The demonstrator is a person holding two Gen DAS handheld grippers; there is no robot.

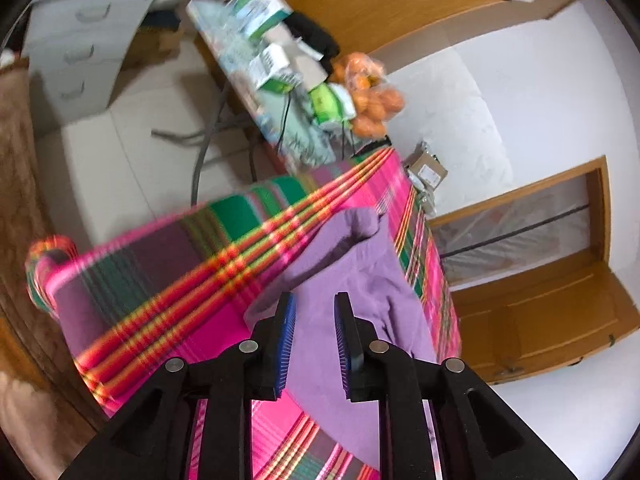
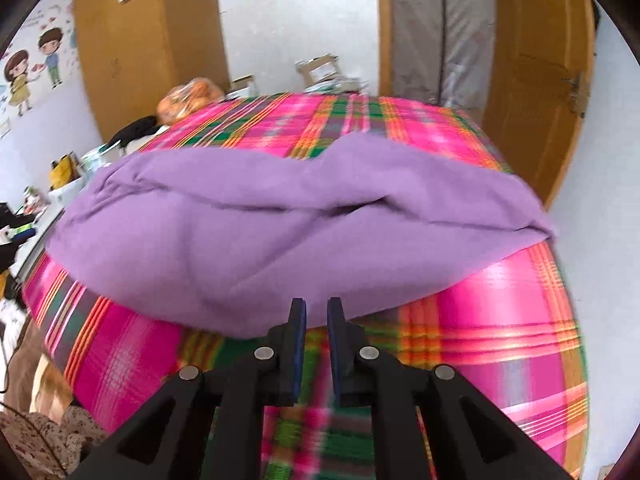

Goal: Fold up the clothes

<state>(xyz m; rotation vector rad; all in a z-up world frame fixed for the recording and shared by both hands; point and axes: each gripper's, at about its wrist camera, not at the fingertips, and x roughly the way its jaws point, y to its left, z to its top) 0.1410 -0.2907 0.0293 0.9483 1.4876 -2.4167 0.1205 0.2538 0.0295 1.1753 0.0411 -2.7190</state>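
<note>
Both grippers, left [image 1: 315,300] and right [image 2: 316,306], look released, jaws apart, nothing held. Purple garment [image 2: 256,240] lies bunched on the plaid cloth [image 2: 500,320], near edge just ahead. Risk: pinching plaid along with purple, so the fold drags everything.

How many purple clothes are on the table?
1. The purple garment lies across the plaid table, just ahead of both grippers. More could be hidden in its folds.
</note>
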